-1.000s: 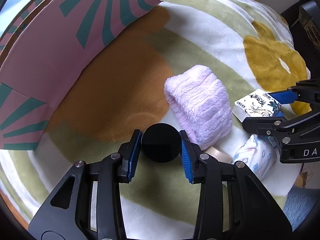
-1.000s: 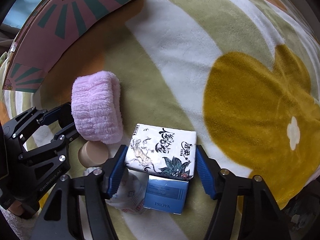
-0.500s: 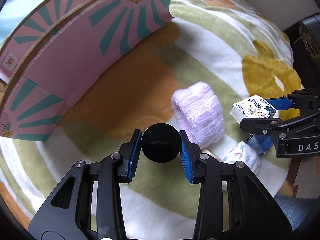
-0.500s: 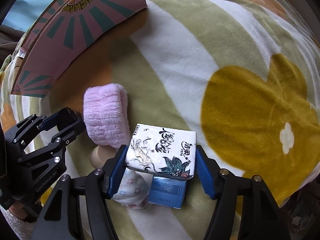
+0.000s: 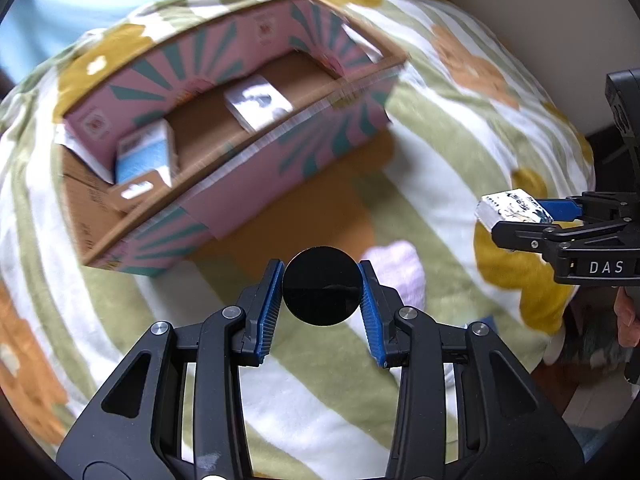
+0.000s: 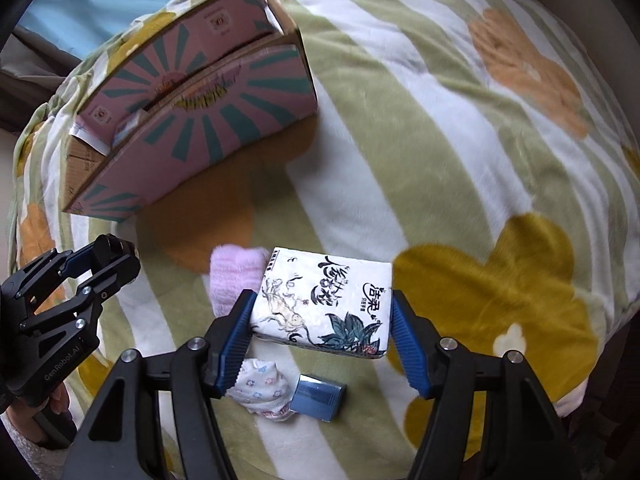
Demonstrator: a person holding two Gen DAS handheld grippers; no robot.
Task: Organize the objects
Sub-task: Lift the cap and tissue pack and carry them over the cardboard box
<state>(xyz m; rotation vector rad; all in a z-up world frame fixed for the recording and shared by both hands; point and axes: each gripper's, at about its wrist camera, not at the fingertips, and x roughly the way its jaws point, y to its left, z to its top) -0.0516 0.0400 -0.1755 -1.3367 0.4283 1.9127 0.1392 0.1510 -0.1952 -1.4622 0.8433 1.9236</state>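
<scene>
Black round lid point(image 5: 321, 291) sits clamped in our left gripper point(image 5: 321, 312); tissue pack point(image 6: 324, 307) clamped in our right gripper point(image 6: 322, 344). Pink box point(image 5: 224, 152) lies ahead of both claws, pink towel point(image 6: 236, 276) below them on the blanket point(image 6: 440, 160).

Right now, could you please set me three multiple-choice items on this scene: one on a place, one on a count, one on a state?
1. Where does the pink fluffy band lie?
A. inside the box
B. on the blanket, outside the box
C. in a gripper

2. How many things show inside the pink cardboard box?
A. none
B. two
C. five

3. What is the right gripper doing?
A. shut on the tissue pack
B. open and bare
C. shut on a sock

Key: 1 B, the band rests on the blanket in front of the box. 2 B, the left wrist view shows a blue carton and a white pack inside. 3 A, both blue pads press the pack's sides.
</scene>
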